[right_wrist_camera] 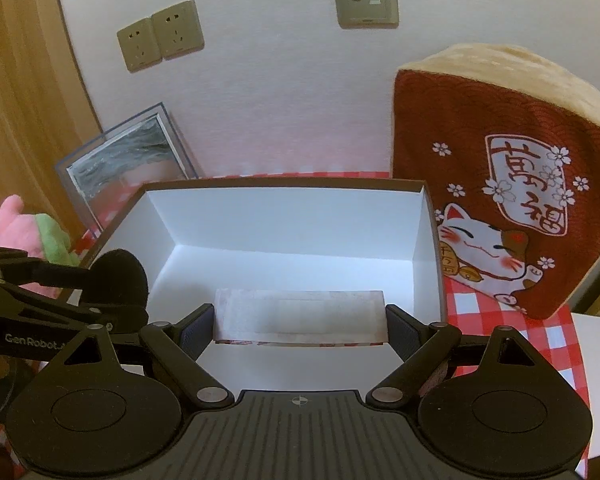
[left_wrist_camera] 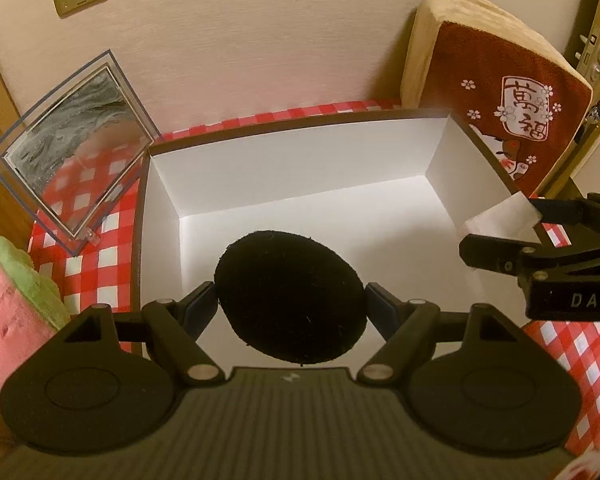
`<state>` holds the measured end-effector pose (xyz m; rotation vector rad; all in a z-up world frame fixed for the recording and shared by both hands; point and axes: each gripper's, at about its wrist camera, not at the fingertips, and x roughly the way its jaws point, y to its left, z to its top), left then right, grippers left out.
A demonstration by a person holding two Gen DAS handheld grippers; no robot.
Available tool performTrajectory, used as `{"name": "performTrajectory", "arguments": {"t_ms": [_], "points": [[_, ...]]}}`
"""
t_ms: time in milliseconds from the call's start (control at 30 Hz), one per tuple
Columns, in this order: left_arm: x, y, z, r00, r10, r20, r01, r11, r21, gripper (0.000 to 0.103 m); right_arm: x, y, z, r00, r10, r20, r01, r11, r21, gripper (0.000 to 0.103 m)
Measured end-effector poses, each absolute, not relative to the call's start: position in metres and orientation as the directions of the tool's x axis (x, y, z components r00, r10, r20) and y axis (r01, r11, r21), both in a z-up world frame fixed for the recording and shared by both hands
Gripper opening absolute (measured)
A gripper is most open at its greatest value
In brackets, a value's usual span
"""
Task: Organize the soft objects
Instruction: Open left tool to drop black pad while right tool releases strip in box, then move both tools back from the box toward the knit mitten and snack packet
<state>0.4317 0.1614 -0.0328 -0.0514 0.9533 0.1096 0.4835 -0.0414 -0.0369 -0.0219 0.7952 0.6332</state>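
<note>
Nearest to you, your left gripper is clamped on a black round pad, both fingers pressing its sides, and holds it over the near part of the open white box. Your right gripper grips a pale flat packet across its width, the pads touching each short end, just inside the box's near edge on the right side. From the left camera the packet shows as a white corner at the box's right rim.

The box sits on a red and white checked cloth. To its left a pink and green plush toy lies near a clear picture frame leaning by the wall. To the right, just beyond the box, a red cushion with a white cat stands upright. Behind, wall sockets sit on the pale wall.
</note>
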Motion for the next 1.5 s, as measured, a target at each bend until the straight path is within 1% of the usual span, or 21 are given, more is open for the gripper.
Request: {"name": "performTrajectory", "arguments": {"t_ms": [33, 100, 167, 267, 300, 400, 733, 933, 1267, 1500], "points": [[0.431, 0.162, -0.033, 0.575, 0.071, -0.815, -0.115, 0.993, 0.006, 0.079, 0.484, -0.042, -0.037, 0.529, 0.523, -0.668, -0.534, 0.817, 0.218, 0.091], [0.431, 0.161, -0.033, 0.579, 0.082, -0.811, -0.115, 0.993, 0.019, 0.079, 0.484, -0.043, -0.037, 0.526, 0.535, -0.661, -0.533, 0.813, 0.234, 0.098], [0.431, 0.163, -0.033, 0.581, 0.069, -0.811, -0.109, 0.994, 0.006, 0.079, 0.484, -0.043, -0.037, 0.522, 0.541, -0.659, -0.534, 0.810, 0.241, 0.101], [0.431, 0.169, -0.033, 0.576, 0.028, -0.817, -0.119, 0.992, -0.050, 0.079, 0.485, -0.043, -0.038, 0.518, 0.540, -0.664, -0.533, 0.810, 0.243, 0.101], [0.432, 0.170, -0.033, 0.576, 0.029, -0.817, -0.122, 0.991, -0.051, 0.079, 0.484, -0.043, -0.039, 0.516, 0.541, -0.664, -0.533, 0.810, 0.245, 0.101], [0.431, 0.170, -0.032, 0.577, 0.047, -0.815, -0.120, 0.992, -0.027, 0.079, 0.484, -0.044, -0.039, 0.517, 0.542, -0.663, -0.529, 0.811, 0.251, 0.101], [0.423, 0.168, -0.027, 0.582, 0.062, -0.811, -0.126, 0.992, -0.015, 0.079, 0.478, -0.049, -0.036, 0.518, 0.541, -0.663, -0.528, 0.812, 0.249, 0.101], [0.407, 0.166, -0.016, 0.602, 0.076, -0.795, -0.136, 0.991, -0.008, 0.079, 0.467, -0.057, -0.027, 0.525, 0.559, -0.641, -0.538, 0.802, 0.259, 0.101], [0.342, 0.166, 0.004, 0.631, 0.101, -0.769, -0.177, 0.984, -0.016, 0.079, 0.421, -0.097, -0.011, 0.552, 0.596, -0.584, -0.563, 0.782, 0.267, 0.101], [0.282, 0.161, -0.003, 0.609, 0.112, -0.785, -0.216, 0.976, -0.028, 0.079, 0.380, -0.133, -0.022, 0.547, 0.600, -0.583, -0.540, 0.786, 0.303, 0.101]]}}
